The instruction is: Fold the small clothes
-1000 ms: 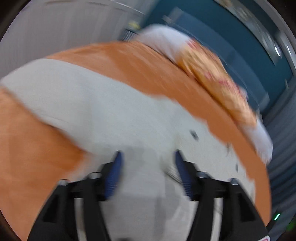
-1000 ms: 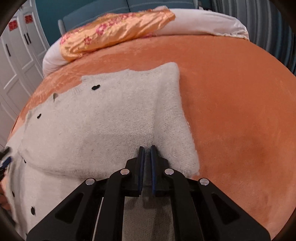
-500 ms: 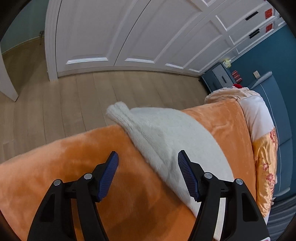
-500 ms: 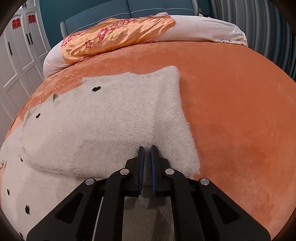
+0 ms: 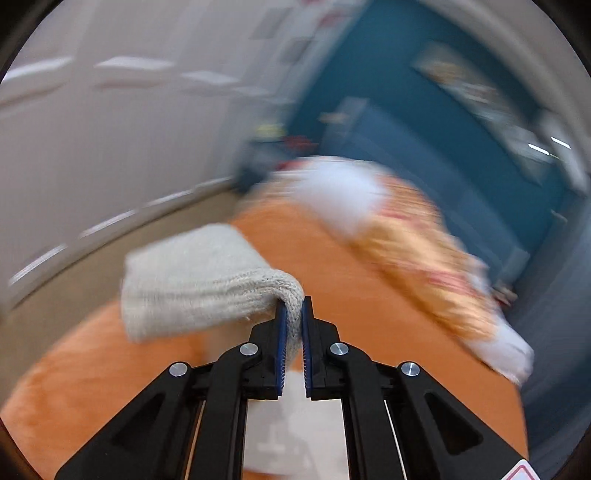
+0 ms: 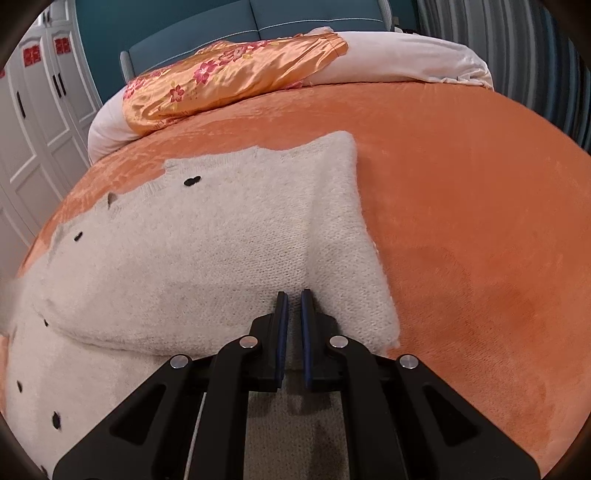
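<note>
A cream knitted sweater (image 6: 207,251) with small black dots lies on the orange blanket (image 6: 461,206), its right part folded over the body. My right gripper (image 6: 291,299) is shut on the sweater's near folded edge and rests low on it. My left gripper (image 5: 292,306) is shut on a ribbed cuff or hem of the sweater (image 5: 199,288) and holds it lifted above the orange blanket (image 5: 332,266). The left wrist view is blurred by motion.
An orange floral satin quilt (image 6: 236,77) and a white duvet (image 6: 413,55) lie at the head of the bed against a teal headboard (image 6: 207,33). White wardrobe doors (image 6: 33,122) stand to the left. The bed's left edge drops to the floor (image 5: 85,266).
My left gripper was open over the sweater's end at the bed edge; it has shut on the ribbed end and lifted it, swinging fast. My right gripper has kept its hold and place.
</note>
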### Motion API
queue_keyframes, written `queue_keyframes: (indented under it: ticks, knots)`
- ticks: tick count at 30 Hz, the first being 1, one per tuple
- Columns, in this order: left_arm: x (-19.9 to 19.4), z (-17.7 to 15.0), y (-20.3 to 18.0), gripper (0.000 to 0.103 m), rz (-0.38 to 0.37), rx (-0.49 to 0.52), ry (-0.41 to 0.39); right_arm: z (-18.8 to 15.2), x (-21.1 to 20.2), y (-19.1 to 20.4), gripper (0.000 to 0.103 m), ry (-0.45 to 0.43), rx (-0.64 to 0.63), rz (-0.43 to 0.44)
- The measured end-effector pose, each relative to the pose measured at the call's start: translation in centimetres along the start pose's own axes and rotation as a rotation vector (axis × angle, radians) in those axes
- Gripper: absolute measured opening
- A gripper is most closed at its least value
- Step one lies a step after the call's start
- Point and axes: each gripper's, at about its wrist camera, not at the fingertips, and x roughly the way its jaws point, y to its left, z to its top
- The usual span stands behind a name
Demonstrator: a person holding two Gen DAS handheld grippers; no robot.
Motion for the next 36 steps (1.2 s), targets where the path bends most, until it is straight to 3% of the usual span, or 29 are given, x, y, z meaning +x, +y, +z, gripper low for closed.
queue_keyframes:
  ticks: [2, 4, 6, 8, 11, 14, 16, 18, 20, 22, 26, 30, 31, 32, 33, 34, 36]
  knots:
    - [0.5, -1.9, -7.1, 0.004, -0.131, 0.06, 0.027, 0.0, 0.0, -0.2, 0.005, 0.0, 0.013, 0.014]
    - [2.1, -5.7, -13.9, 0.005, -0.261, 0.104, 0.114, 0.0, -0.1, -0.3, 0.005, 0.001, 0.022, 0.025]
    - [4.7, -11.3, -19.0, 0.011, -0.309, 0.135, 0.226, 0.0, -0.1, -0.5, 0.005, 0.001, 0.035, 0.041]
    - [7.6, -18.0, -21.9, 0.016, -0.303, 0.142, 0.363, 0.0, -0.1, -0.9, 0.005, 0.002, 0.053, 0.062]
    - [10.2, -26.2, -22.1, 0.016, -0.25, 0.107, 0.526, 0.1, -0.2, -1.3, 0.005, 0.005, 0.075, 0.089]
    - [10.2, -29.4, -18.3, 0.016, -0.208, -0.011, 0.584, 0.2, -0.3, -1.8, 0.006, 0.009, 0.103, 0.127]
    - [9.5, -28.8, -15.4, 0.021, -0.185, -0.069, 0.567, 0.4, -0.4, -2.1, 0.007, 0.019, 0.122, 0.147]
    - [8.4, -26.6, -11.3, 0.034, -0.118, -0.122, 0.508, 1.2, -0.9, -1.9, 0.013, 0.035, 0.133, 0.154]
    - [7.9, -24.3, -7.9, 0.039, -0.061, -0.166, 0.466, 2.2, -1.9, -1.3, 0.044, 0.014, 0.149, 0.189]
    - [7.6, -22.5, -4.2, 0.039, -0.013, -0.243, 0.443, 3.4, -2.6, -0.3, 0.052, -0.012, 0.155, 0.218]
    - [7.5, -21.5, 0.9, 0.039, 0.03, -0.401, 0.417, 6.3, -0.1, 2.0, 0.056, 0.075, 0.185, 0.29]
    - [8.3, -22.1, 2.7, 0.039, 0.008, -0.528, 0.441, 7.5, 3.6, 3.9, 0.057, 0.161, 0.156, 0.195]
    - [8.7, -22.2, 2.7, 0.039, 0.008, -0.539, 0.451, 7.8, 4.4, 4.6, 0.051, 0.182, 0.153, 0.183]
    - [9.2, -22.0, 2.5, 0.035, 0.007, -0.539, 0.448, 8.0, 4.5, 5.3, 0.029, 0.188, 0.143, 0.185]
    - [9.3, -21.3, 2.3, 0.021, 0.015, -0.519, 0.436, 8.4, 4.5, 6.0, 0.011, 0.195, 0.128, 0.198]
    - [9.3, -20.7, 1.9, 0.008, 0.024, -0.492, 0.413, 9.3, 3.2, 6.9, 0.007, 0.157, 0.108, 0.229]
    - [8.7, -18.7, 1.2, 0.004, 0.028, -0.432, 0.335, 10.7, -0.6, 7.9, 0.006, 0.02, 0.079, 0.321]
